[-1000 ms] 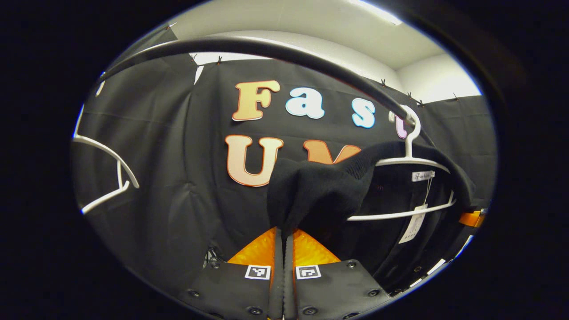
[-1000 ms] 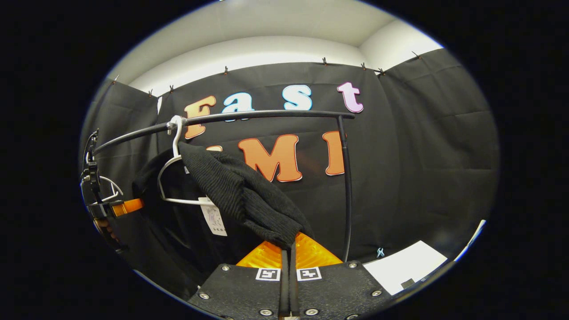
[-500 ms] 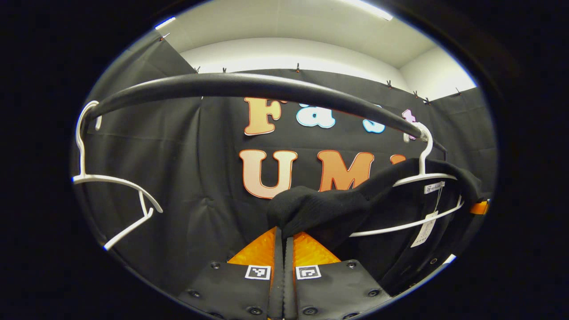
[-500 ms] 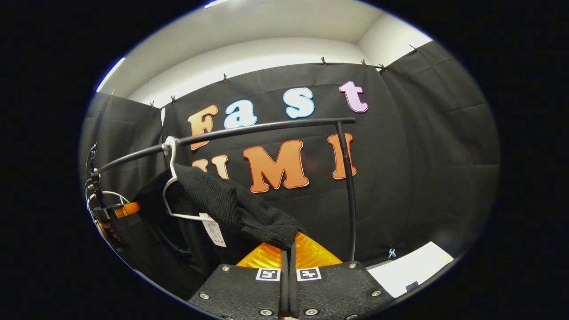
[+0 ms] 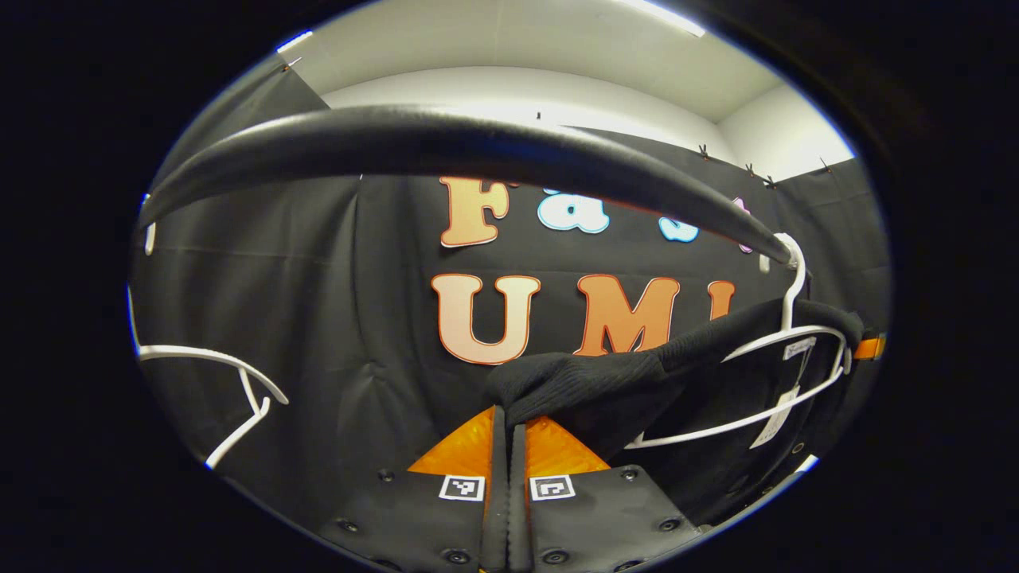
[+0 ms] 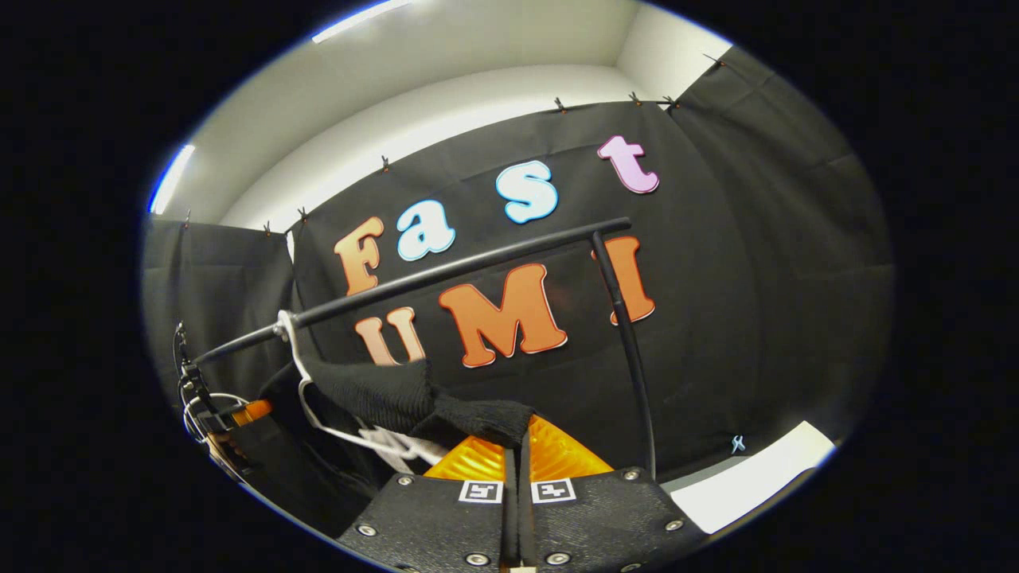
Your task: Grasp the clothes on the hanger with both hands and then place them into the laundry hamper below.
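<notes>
A black knit garment point(image 5: 605, 382) hangs on a white hanger point(image 5: 796, 334) hooked over a black rail point(image 5: 446, 151). My left gripper point(image 5: 507, 415) is shut on one shoulder of it, and the cloth stretches taut from the fingers to the hanger. In the right gripper view the same garment point(image 6: 398, 394) drapes from the hanger point(image 6: 306, 390), and my right gripper point(image 6: 517, 434) is shut on its other shoulder. The left gripper point(image 6: 215, 418) shows far off at the left edge there. The hamper is out of sight.
A second, bare white hanger point(image 5: 231, 390) hangs at the left in the left gripper view. The rail point(image 6: 462, 267) ends at a black upright post point(image 6: 629, 350) on the right. A white sheet point(image 6: 756, 469) lies low at the right.
Both grippers have risen and pulled outward with the garment's shoulders; the cloth is now stretched flatter. The rail looms larger in the left gripper view. The right gripper view has tilted.
</notes>
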The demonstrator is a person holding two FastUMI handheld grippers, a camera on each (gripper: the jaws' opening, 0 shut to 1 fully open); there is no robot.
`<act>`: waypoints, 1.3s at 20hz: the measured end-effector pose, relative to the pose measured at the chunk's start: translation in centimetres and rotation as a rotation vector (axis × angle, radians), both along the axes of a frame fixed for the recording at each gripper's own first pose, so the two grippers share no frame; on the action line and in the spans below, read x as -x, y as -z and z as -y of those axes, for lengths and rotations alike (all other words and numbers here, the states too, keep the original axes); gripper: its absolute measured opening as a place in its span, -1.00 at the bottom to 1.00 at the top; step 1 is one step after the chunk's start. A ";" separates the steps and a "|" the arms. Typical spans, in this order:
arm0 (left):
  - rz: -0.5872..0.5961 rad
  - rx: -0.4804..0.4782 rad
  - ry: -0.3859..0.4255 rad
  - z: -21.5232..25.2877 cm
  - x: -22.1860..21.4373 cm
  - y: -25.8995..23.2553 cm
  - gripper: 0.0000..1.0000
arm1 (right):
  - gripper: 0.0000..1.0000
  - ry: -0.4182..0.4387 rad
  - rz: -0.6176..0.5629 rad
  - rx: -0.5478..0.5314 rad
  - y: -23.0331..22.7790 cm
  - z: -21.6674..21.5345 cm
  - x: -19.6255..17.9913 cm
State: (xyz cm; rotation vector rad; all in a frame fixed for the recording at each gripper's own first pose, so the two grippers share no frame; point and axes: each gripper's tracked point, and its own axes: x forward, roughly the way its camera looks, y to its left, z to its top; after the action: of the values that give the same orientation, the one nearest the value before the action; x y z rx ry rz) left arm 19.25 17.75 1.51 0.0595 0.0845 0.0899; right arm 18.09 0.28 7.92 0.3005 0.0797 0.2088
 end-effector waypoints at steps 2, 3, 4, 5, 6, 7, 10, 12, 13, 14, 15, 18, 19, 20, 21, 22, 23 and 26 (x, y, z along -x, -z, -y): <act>-0.003 0.011 0.003 -0.3 -0.5 0.2 -0.87 | -1.00 -0.005 -0.009 0.016 0.3 0.2 -1.2; -0.008 0.012 -0.003 -0.7 -0.7 0.6 -0.86 | -1.00 -0.015 -0.019 0.029 0.8 -0.3 -1.8; -0.012 0.012 -0.008 -1.0 -1.0 0.9 -0.86 | -1.00 -0.025 -0.028 0.046 1.5 -0.7 -2.3; -0.018 0.012 -0.014 -1.3 -1.3 1.2 -0.87 | -1.00 -0.036 -0.035 0.058 2.3 -1.1 -2.8; -0.023 0.013 -0.018 -1.5 -1.5 1.5 -0.86 | -1.00 -0.047 -0.044 0.062 3.4 -1.1 -3.2; -0.025 0.014 -0.022 -1.7 -1.6 1.8 -0.86 | -1.00 -0.060 -0.057 0.055 4.5 -1.3 -3.7; -0.038 0.021 -0.029 -2.2 -1.9 2.8 -0.86 | -1.00 -0.086 -0.093 -0.011 7.7 -1.6 -5.5; -0.042 -0.008 -0.041 -2.8 -1.9 3.4 -0.87 | -1.00 -0.105 -0.126 -0.058 10.3 -1.6 -6.2; -0.041 -0.022 -0.047 -3.2 -2.1 3.4 -0.87 | -1.00 -0.108 -0.148 -0.082 11.7 -1.7 -6.2; -0.038 -0.036 -0.046 -3.0 -2.1 3.2 -0.87 | -1.00 -0.103 -0.167 -0.088 13.1 -1.6 -6.2; -0.039 -0.049 -0.049 -3.0 -2.2 3.1 -0.87 | -1.00 -0.100 -0.183 -0.092 14.4 -1.7 -6.3; -0.048 -0.105 -0.071 -3.0 -1.9 4.0 -0.87 | -1.00 -0.100 -0.217 -0.122 17.0 -2.3 -6.2; -0.059 -0.116 -0.080 -3.2 -1.7 4.4 -0.87 | -1.00 -0.098 -0.229 -0.131 17.8 -2.4 -6.1; -0.065 -0.114 -0.083 -3.0 -1.4 4.8 -0.86 | -1.00 -0.096 -0.241 -0.137 18.6 -2.2 -5.7; -0.064 -0.107 -0.080 -2.7 -1.1 5.0 -0.87 | -1.00 -0.092 -0.248 -0.138 19.1 -2.2 -5.5; -0.062 -0.104 -0.079 -2.7 -0.9 5.3 -0.87 | -1.00 -0.089 -0.251 -0.134 19.6 -2.0 -5.4; -0.062 -0.107 -0.078 -2.7 -0.5 5.7 -0.86 | -1.00 -0.086 -0.254 -0.128 20.1 -2.2 -5.3; -0.078 -0.083 -0.080 -2.3 0.2 7.2 -0.86 | -1.00 -0.080 -0.269 -0.106 21.5 -2.8 -5.1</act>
State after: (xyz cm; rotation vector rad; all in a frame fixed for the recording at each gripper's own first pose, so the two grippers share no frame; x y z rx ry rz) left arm 19.03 20.07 -5.72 0.1426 0.1615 0.1710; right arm 23.18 3.09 -13.62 0.4304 0.3475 0.2520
